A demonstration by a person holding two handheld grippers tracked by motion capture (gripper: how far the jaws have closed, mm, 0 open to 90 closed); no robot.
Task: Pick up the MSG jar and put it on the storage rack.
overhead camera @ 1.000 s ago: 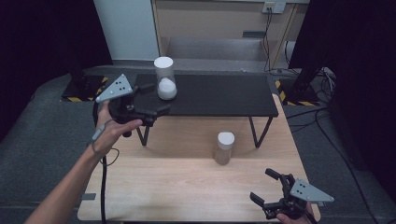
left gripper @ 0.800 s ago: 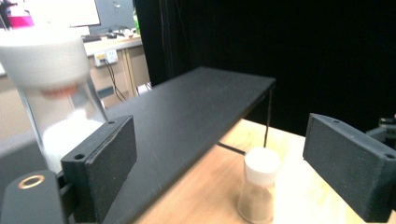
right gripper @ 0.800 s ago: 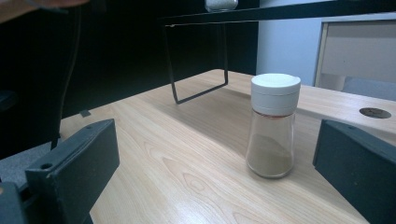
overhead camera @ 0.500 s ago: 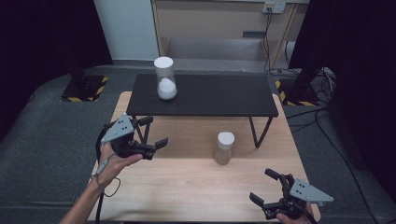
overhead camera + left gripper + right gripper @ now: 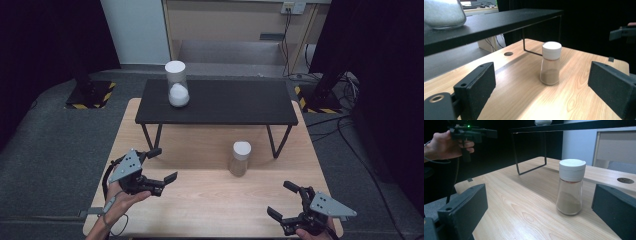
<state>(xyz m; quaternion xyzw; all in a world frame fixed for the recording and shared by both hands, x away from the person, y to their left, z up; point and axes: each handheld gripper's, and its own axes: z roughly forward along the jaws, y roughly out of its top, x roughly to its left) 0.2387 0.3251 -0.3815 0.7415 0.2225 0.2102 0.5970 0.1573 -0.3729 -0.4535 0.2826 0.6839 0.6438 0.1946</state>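
Right gripper: 5 o'clock on wooden table, jaws apart, empty. Left gripper: 8 o'clock, jaws spread, empty. Shaker jar: table centre, upright, white cap, brown powder low inside, well apart from both. Second jar: 11 o'clock on black shelf, white contents.

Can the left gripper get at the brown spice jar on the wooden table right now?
Probably yes: the left gripper is open and the spice jar stands alone on the wooden table, nothing between them.
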